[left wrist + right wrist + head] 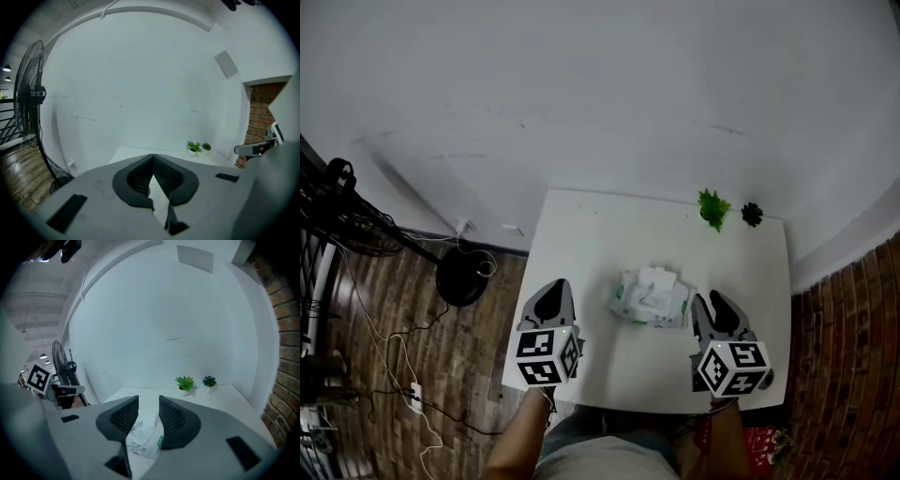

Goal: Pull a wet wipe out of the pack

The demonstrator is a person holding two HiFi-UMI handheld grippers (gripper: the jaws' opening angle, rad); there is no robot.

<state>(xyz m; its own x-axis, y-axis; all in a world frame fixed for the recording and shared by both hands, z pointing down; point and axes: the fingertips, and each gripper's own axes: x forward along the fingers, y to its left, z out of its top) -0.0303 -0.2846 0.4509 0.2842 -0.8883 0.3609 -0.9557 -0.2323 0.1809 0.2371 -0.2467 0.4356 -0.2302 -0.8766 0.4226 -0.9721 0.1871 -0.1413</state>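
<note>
The wet wipe pack (pixel 651 296), white with green edges, lies in the middle of the white table (pixel 591 225), a white flap or wipe raised on its top. My left gripper (pixel 552 298) hovers to the pack's left, jaws shut with tips touching and nothing between them (pixel 152 158). To the pack's right is my right gripper (pixel 715 306), open. Through its parted jaws (pixel 149 401) I see the pack (pixel 144 437) low on the table, apart from the fingers.
Two small potted plants (pixel 712 208) (pixel 752 214) stand at the table's far right corner. A standing fan (pixel 461 275) and loose cables (pixel 394 347) are on the wooden floor to the left. A brick wall (pixel 853 347) runs along the right. A white wall lies behind the table.
</note>
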